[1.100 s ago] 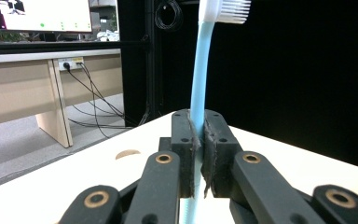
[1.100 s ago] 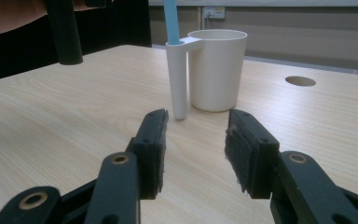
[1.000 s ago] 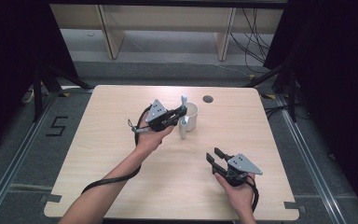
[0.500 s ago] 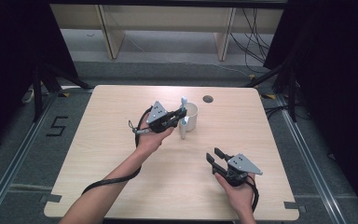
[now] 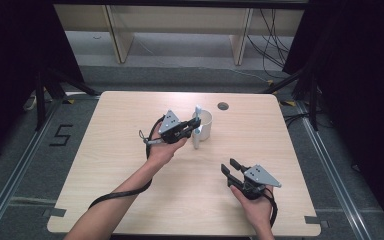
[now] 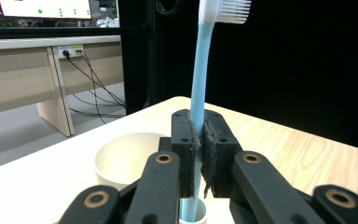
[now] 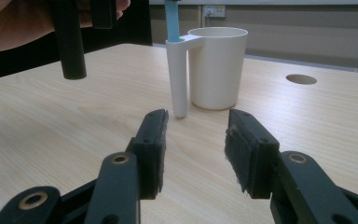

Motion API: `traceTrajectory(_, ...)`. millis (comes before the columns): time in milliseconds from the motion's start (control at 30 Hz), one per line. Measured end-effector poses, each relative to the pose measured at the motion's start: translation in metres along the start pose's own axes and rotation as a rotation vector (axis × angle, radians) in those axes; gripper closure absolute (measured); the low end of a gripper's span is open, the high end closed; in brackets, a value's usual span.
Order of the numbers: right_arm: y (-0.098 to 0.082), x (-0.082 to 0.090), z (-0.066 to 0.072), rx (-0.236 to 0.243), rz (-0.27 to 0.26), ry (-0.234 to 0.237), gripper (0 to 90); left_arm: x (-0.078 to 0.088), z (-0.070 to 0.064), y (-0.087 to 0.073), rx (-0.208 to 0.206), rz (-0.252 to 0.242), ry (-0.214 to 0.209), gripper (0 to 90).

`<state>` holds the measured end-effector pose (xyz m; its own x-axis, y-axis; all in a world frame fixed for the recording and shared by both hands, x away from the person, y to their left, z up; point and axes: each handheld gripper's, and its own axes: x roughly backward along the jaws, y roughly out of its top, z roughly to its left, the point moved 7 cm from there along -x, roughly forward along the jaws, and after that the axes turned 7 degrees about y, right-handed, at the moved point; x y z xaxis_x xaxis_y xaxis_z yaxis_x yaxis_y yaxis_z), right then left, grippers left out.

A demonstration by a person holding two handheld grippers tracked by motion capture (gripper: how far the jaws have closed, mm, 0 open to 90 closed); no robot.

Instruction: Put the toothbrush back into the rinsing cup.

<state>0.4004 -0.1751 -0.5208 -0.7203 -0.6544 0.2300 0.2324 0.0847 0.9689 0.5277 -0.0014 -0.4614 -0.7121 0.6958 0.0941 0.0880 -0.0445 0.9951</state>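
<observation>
Item: toothbrush (image 6: 200, 79), blue handle, white bristles above. Your left gripper (image 6: 199, 140) has its jaws clamped on the handle at mid-length; the brush stands upright between the pads, its lower end already inside the narrow side tube (image 7: 177, 77) of the cream cup (image 7: 216, 65), directly below your fingertips.

Item: right gripper (image 7: 196, 140). Jaws stand partly apart with nothing between them; it rests low over the table (image 5: 130, 150), cup well ahead of its fingers.

Risks, as judged:
- Tilting your left wrist would likely lever the handle against the tube's rim and tip the cup, since nothing steadies it.
- Letting go early could leave the brush dropping hard or leaning.
- Pulling your left fingers away sideways may drag the handle and the cup with it.
</observation>
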Motion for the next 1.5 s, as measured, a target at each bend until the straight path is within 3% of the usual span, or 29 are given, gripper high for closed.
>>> traceTrajectory(67, 0.001, 0.000, -0.001, 0.011, -0.002, -0.003, 58.3, 0.000, 0.000, 0.000, 0.000, 0.001, -0.001, 83.3)
traceTrajectory(133, 0.000, 0.000, 0.001, -0.010, 0.002, 0.007, 58.3, -0.001, 0.000, -0.001, -0.002, 0.002, -0.001, 83.2)
traceTrajectory(333, 0.000, 0.000, -0.001, 0.024, 0.012, -0.009, 58.3, -0.002, 0.000, -0.005, -0.003, 0.010, 0.003, 83.2)
traceTrajectory(633, -0.001, -0.001, 0.002, -0.008, -0.002, 0.025, 58.3, -0.004, -0.002, -0.011, 0.002, 0.021, 0.000, 83.1)
traceTrajectory(667, -0.001, -0.001, 0.003, -0.022, 0.004, 0.018, 58.3, -0.004, -0.001, -0.012, 0.001, 0.026, 0.002, 83.1)
traceTrajectory(733, -0.001, -0.002, 0.001, -0.004, -0.002, 0.002, 58.3, -0.005, -0.001, -0.013, 0.008, 0.026, 0.002, 83.0)
traceTrajectory(1267, -0.002, -0.001, 0.001, -0.001, 0.014, 0.003, 58.2, -0.007, -0.001, -0.022, 0.008, 0.046, 0.008, 82.9)
traceTrajectory(1367, -0.001, -0.001, 0.000, 0.018, 0.004, -0.005, 58.2, -0.007, -0.002, -0.022, 0.005, 0.048, 0.006, 82.8)
traceTrajectory(1400, -0.002, -0.001, 0.002, -0.008, 0.010, 0.004, 58.2, -0.007, -0.002, -0.023, 0.005, 0.049, 0.006, 82.8)
traceTrajectory(1433, -0.001, -0.001, 0.000, 0.019, 0.004, -0.005, 58.1, -0.007, -0.002, -0.023, 0.004, 0.050, 0.006, 82.8)
traceTrajectory(1500, -0.001, -0.001, 0.001, 0.000, 0.009, -0.001, 58.1, -0.007, -0.002, -0.023, 0.010, 0.050, 0.008, 82.6)
